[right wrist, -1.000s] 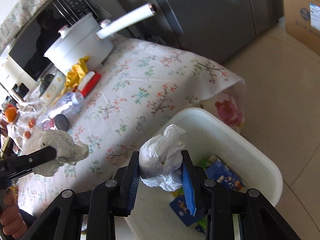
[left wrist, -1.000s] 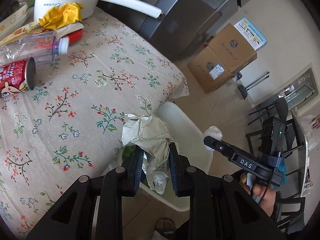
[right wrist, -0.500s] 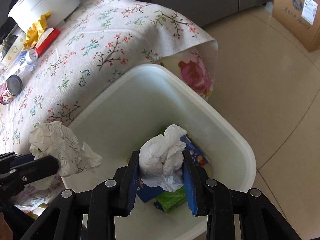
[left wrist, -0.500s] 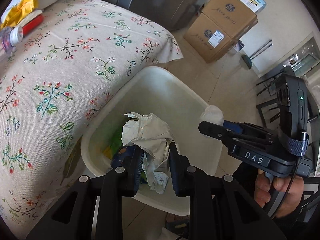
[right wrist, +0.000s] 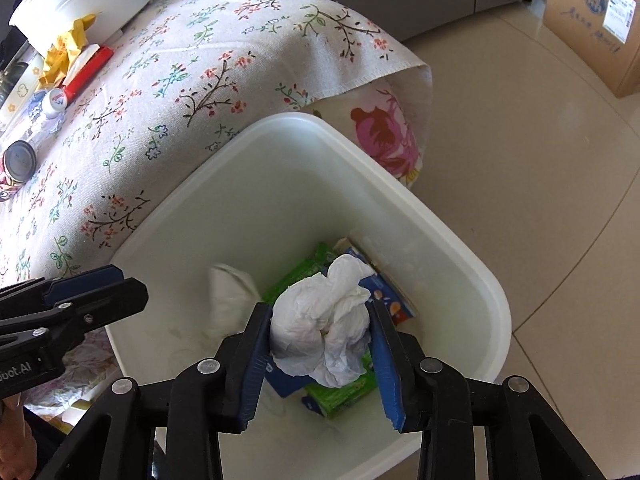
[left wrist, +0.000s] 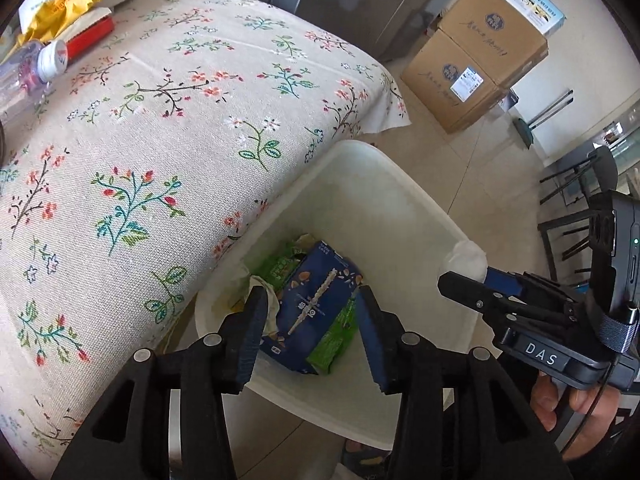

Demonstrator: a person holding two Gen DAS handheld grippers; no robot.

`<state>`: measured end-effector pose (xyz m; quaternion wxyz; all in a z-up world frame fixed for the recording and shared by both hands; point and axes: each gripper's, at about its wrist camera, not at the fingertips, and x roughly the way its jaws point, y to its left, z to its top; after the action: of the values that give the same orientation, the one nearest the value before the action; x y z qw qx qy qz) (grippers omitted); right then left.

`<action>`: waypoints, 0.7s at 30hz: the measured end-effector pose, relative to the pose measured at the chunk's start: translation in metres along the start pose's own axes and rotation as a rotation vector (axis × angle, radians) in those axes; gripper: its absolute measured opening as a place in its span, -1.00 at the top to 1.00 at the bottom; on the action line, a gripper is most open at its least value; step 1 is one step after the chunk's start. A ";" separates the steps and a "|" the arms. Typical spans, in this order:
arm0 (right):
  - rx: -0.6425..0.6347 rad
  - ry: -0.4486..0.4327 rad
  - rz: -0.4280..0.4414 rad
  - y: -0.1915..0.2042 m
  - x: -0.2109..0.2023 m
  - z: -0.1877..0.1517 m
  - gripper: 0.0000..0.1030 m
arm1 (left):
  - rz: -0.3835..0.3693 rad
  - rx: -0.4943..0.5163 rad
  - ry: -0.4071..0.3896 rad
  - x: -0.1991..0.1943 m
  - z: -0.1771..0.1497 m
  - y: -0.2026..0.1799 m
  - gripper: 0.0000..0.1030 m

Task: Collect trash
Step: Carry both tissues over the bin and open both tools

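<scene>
My left gripper (left wrist: 311,296) hangs over the white bin (left wrist: 400,176), its jaws opening with nothing between them. The crumpled paper (right wrist: 230,300) it carried is a blurred shape inside the bin (right wrist: 400,200), beside a blue carton (left wrist: 316,304) and green wrappers (left wrist: 336,340). My right gripper (right wrist: 320,312) also points down into the bin. A white tissue wad (right wrist: 320,332) still sits between its pads while its jaws are opening. Each wrist view shows the other gripper at its edge: the right gripper (left wrist: 460,284) and the left gripper (right wrist: 100,292).
The table with a floral cloth (left wrist: 160,152) stands against the bin. On its far end lie a clear bottle (left wrist: 28,68), a yellow wrapper (left wrist: 64,4), a red pack (left wrist: 90,34) and a red can (right wrist: 16,164). Cardboard boxes (left wrist: 476,60) and dark chair legs (left wrist: 568,200) stand on the tiled floor.
My left gripper moved from the table edge to above the bin, then opened, and the crumpled paper dropped in. My right gripper tilted down over the bin and its jaws widened slightly around the tissue.
</scene>
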<state>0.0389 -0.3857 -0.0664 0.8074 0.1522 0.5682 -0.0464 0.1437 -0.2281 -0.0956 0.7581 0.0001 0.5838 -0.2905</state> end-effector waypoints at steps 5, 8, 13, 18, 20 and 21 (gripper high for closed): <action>-0.003 0.021 -0.027 0.000 0.003 -0.001 0.10 | -0.017 -0.034 -0.002 -0.006 0.002 0.006 0.06; -0.025 0.047 -0.077 0.001 0.008 -0.003 -0.01 | -0.025 -0.047 -0.011 -0.013 0.000 0.009 0.06; -0.036 0.042 -0.098 0.001 0.008 -0.003 -0.13 | -0.038 -0.069 -0.033 -0.025 -0.002 0.014 0.06; -0.035 0.001 -0.082 0.003 0.001 0.000 -0.18 | -0.052 -0.111 -0.054 -0.038 -0.005 0.023 0.06; -0.030 -0.016 -0.067 0.004 -0.001 0.001 -0.18 | -0.056 -0.132 -0.061 -0.043 -0.005 0.028 0.06; -0.026 -0.024 -0.061 0.005 -0.002 0.002 -0.18 | -0.059 -0.143 -0.064 -0.045 -0.005 0.031 0.06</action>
<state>0.0411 -0.3821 -0.0633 0.8141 0.1237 0.5636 -0.0654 0.1464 -0.1813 -0.0676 0.7656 -0.0804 0.5783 -0.2703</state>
